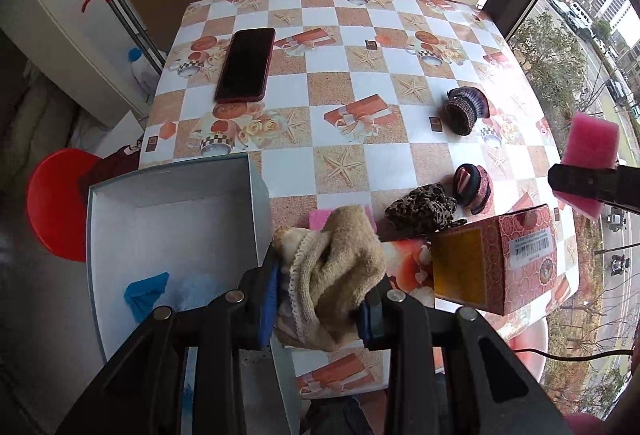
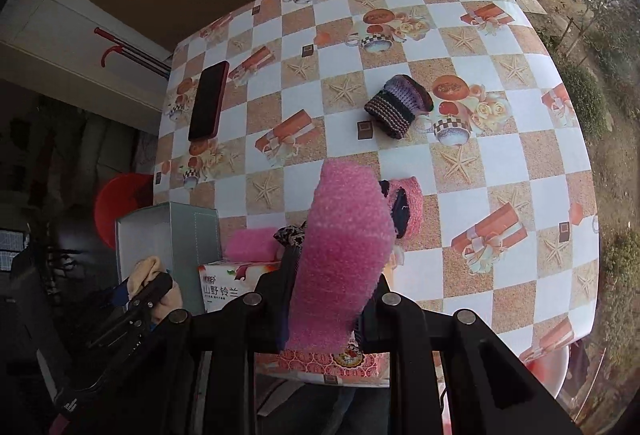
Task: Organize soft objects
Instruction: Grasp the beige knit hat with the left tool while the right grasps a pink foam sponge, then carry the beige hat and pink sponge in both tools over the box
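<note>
- The left gripper (image 1: pixel 320 299) is clamped on a beige knitted sock with a lace cuff (image 1: pixel 336 275), held above the table edge just right of the open white cardboard box (image 1: pixel 116 235).
- The right gripper (image 2: pixel 324 311) is pinched tight on a pink foam sponge (image 2: pixel 344 247), lifted off the table.
- Only the left view shows the box's inside, with a blue scrap (image 1: pixel 146 293); only the right shows the patterned carton's (image 2: pixel 236 285) printed front.
- The checkered starfish-print tablecloth (image 1: pixel 400 15) also carries a dark phone (image 1: pixel 246 65), knitted pieces and a second pink sponge (image 2: pixel 252 243); a window stands at the right.

pink sponge (image 2: pixel 344 259) in right hand-held gripper (image 2: pixel 324 319)
</note>
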